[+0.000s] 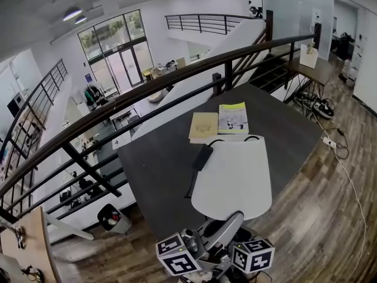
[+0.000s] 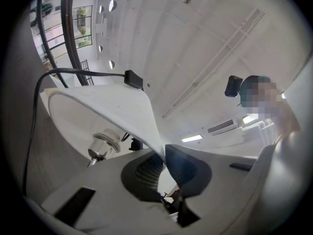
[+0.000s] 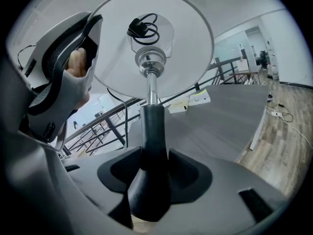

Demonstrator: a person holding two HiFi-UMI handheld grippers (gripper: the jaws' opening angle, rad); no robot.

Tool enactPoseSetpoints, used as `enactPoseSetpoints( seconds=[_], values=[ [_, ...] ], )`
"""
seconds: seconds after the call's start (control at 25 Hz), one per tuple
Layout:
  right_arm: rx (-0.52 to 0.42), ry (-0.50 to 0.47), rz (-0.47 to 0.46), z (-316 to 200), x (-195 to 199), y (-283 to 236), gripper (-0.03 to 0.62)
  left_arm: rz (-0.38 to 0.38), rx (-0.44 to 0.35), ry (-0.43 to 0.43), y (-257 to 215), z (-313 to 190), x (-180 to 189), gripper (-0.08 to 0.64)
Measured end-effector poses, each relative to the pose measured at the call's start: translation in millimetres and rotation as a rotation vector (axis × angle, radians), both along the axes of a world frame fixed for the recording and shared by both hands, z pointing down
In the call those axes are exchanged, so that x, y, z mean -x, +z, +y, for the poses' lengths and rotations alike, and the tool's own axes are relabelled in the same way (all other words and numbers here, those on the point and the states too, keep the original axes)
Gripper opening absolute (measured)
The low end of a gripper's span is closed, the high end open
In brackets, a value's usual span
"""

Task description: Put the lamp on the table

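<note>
- White lampshade [image 1: 232, 178] nipped at its rim by the left gripper [image 2: 164, 158], jaws closed thin on the shade's edge.
- Clamped on the lamp's black stem [image 3: 152, 126] with the right gripper [image 3: 149, 168], jaws tight around it where it widens toward the foot.
- Carried in the air, tipped forward with the shade leading, over the near edge of the dark table [image 1: 159, 175]; not yet set down.
- Probably best next: bring the lamp upright, letting the right gripper bear the weight and the left merely steady the shade.
- Keep the pinch on the rim light; likely to crease or pull askew under a hard tug.
- Mind the black cord [image 1: 193, 181] and its adapter [image 1: 203, 157] draped beside the shade; keep both out from under the foot.
- Aim for bare tabletop short of the two books [image 1: 204, 127]; lower until the foot sits flat before letting go.
</note>
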State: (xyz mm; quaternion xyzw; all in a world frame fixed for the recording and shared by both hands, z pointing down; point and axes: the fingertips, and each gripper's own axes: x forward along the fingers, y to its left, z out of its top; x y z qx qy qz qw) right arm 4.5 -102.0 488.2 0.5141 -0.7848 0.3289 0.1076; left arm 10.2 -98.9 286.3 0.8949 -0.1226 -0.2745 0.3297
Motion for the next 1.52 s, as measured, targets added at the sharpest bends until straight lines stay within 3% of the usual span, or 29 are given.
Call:
enactPoseSetpoints(
  seconds=[0.84, 1.52],
  values=[
    [0.004, -0.11, -0.018, -106, -71, 2, 0.198, -0.013, 0.009, -0.117, 2, -109, -73, 0.038],
    [0.01, -0.106, -0.033, -150, -105, 2, 0.198, -0.029, 0.026, -0.111, 3, -153, -107, 0.038]
  ],
)
